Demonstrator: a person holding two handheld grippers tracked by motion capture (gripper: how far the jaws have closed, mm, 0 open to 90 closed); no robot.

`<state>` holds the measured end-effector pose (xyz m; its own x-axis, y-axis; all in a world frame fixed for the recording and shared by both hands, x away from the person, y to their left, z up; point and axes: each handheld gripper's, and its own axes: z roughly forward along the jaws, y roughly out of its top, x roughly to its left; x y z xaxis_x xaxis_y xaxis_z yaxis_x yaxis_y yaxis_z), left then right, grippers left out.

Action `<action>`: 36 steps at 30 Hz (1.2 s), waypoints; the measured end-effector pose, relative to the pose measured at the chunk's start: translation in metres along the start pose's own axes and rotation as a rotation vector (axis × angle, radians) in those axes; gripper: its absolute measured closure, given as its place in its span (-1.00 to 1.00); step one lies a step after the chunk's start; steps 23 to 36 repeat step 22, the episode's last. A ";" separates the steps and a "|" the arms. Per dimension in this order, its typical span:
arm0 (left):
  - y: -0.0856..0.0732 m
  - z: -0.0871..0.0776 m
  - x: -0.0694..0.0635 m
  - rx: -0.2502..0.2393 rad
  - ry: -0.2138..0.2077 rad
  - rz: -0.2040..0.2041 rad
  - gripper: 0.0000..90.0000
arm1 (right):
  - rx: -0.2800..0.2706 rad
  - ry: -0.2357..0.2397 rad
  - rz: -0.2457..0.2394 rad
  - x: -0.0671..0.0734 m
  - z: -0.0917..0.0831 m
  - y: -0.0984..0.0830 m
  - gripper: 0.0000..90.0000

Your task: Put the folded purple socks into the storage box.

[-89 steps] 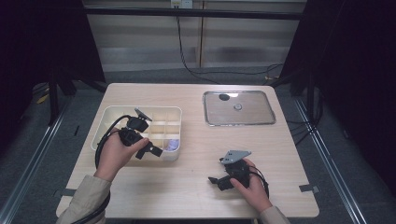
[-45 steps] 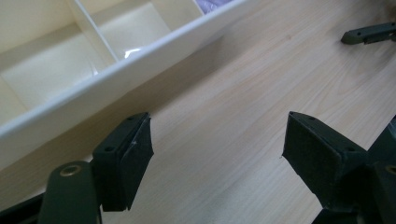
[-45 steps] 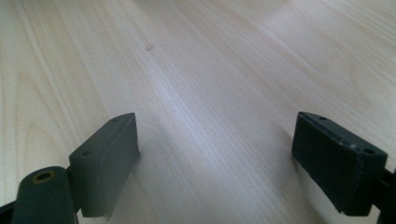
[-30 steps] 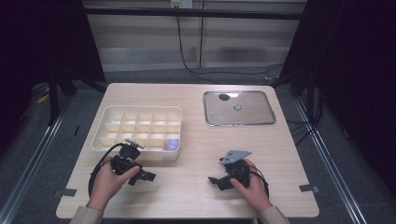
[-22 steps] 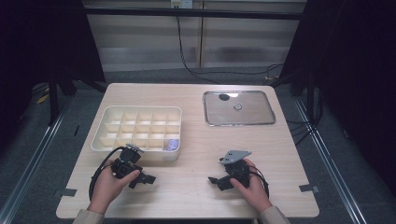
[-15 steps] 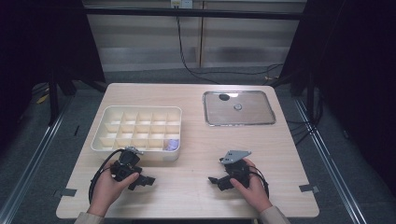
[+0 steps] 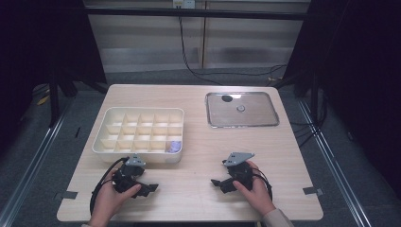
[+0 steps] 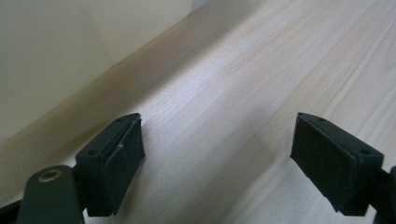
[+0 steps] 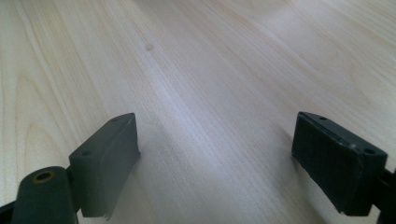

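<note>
My left gripper (image 7: 149,188) lies low over the wooden table (image 7: 194,142) at the front left, just in front of the cream compartment tray (image 7: 142,110). In the left gripper view its jaws (image 8: 219,158) stand wide apart over bare wood; they have just been opening, with nothing between them. The tray's cream wall (image 8: 70,46) rises close by at the upper left of that view. My right gripper (image 7: 218,185) rests at the front right, pointing left, open (image 9: 217,158) with only wood between its pads. A small bluish-purple item (image 7: 175,146) lies in the tray's near right compartment.
A shiny metal tray (image 7: 241,125) sits at the back right, holding a small round piece (image 7: 240,108) and a dark piece (image 7: 227,98). Cables trail from both grippers. The table's front edge is close behind both hands.
The left hand has drawn back from over the compartment tray to the table's front and sunk a little toward the wood. The right hand has kept still.
</note>
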<state>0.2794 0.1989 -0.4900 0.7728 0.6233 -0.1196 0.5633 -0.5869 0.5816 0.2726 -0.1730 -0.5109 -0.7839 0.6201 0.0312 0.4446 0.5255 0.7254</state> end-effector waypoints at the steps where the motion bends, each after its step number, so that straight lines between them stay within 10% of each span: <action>1: 0.000 0.001 -0.001 0.001 0.009 0.015 -0.66 | -0.001 0.000 0.000 0.000 0.000 0.000 -0.68; 36: -0.006 0.005 -0.008 -0.039 0.056 0.079 -0.73 | -0.001 0.002 -0.001 0.000 0.000 0.000 -0.68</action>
